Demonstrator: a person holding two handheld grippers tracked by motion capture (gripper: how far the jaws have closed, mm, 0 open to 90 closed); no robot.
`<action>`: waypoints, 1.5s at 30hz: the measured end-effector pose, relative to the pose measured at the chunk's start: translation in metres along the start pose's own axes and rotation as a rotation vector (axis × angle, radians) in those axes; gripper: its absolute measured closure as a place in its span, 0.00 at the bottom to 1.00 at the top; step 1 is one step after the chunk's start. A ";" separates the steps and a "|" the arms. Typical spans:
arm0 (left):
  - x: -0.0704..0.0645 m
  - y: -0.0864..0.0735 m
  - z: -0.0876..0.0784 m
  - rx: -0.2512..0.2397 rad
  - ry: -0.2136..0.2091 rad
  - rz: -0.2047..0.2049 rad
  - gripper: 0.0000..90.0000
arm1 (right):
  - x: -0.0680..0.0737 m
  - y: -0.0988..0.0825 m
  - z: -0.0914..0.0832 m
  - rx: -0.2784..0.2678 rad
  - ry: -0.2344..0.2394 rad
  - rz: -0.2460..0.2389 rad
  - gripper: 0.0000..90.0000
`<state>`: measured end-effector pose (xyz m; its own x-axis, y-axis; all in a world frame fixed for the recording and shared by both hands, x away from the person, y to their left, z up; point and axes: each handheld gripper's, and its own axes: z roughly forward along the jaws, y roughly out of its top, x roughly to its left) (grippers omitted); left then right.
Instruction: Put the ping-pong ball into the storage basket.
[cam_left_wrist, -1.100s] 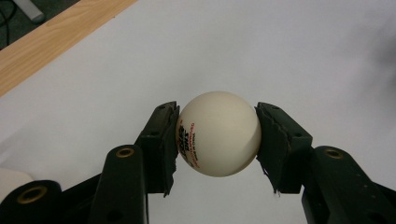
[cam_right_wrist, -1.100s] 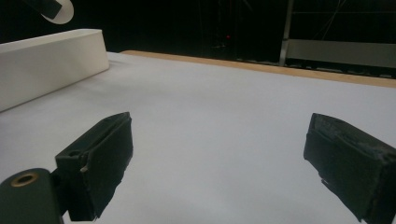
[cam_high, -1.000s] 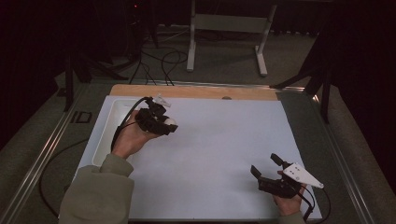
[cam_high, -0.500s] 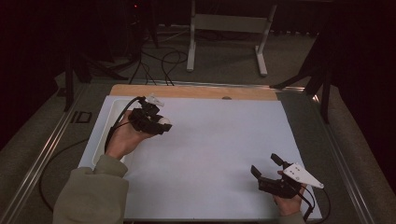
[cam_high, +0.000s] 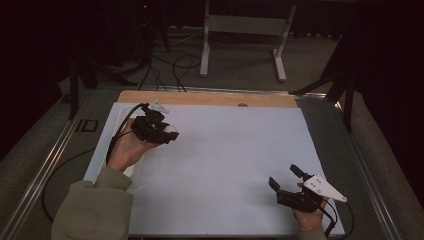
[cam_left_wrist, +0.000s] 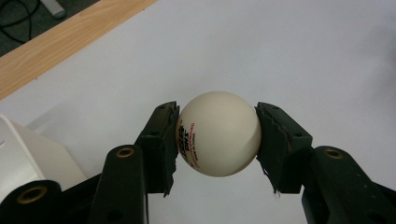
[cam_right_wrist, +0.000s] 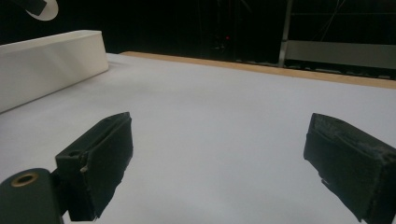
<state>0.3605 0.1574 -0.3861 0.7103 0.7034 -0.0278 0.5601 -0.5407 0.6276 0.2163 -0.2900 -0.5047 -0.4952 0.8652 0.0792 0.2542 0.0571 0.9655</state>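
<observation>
The ball (cam_left_wrist: 218, 134) sits tight between the two black pads of the left gripper (cam_left_wrist: 217, 140) — one pad on each side, both pressing on it, so the jaws hold the ball & nothing else. It is round, creamy white and smooth, w/ small red and black print on the side by one pad; the words are too small to read. It looks light and a bit slippery, so a soft squeeze could let it pop out. In the high view the ball (cam_high: 171, 129) shows as a pale dot at the tip of the left gripper (cam_high: 167, 134), at the left part of the white sheet (cam_high: 235, 150), just beside the white tray (cam_right_wrist: 51, 63). Compared w/ a sec ago the left hand (cam_high: 127, 147) has moved a little toward the tray and the far wood strip (cam_high: 210, 98) — prob. the ball is being carried over to the tray or has just been lifted from it; I can't tell which. The right gripper (cam_high: 287, 180) hasn't moved, low at the right of the sheet, its jaws wide apart w/ nothing between them.
</observation>
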 end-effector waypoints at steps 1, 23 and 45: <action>0.001 -0.001 -0.001 0.001 0.001 -0.001 0.57 | 0.000 0.000 0.000 -0.001 0.001 0.000 0.09; 0.012 -0.009 -0.011 -0.024 0.015 -0.033 0.57 | 0.000 0.000 0.001 0.004 0.006 0.001 0.09; 0.024 -0.019 -0.024 -0.030 0.048 -0.052 0.57 | 0.000 0.000 0.001 0.005 0.010 0.006 0.09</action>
<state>0.3563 0.1959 -0.3801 0.6591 0.7517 -0.0237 0.5819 -0.4898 0.6492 0.2166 -0.2896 -0.5052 -0.5014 0.8607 0.0878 0.2618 0.0542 0.9636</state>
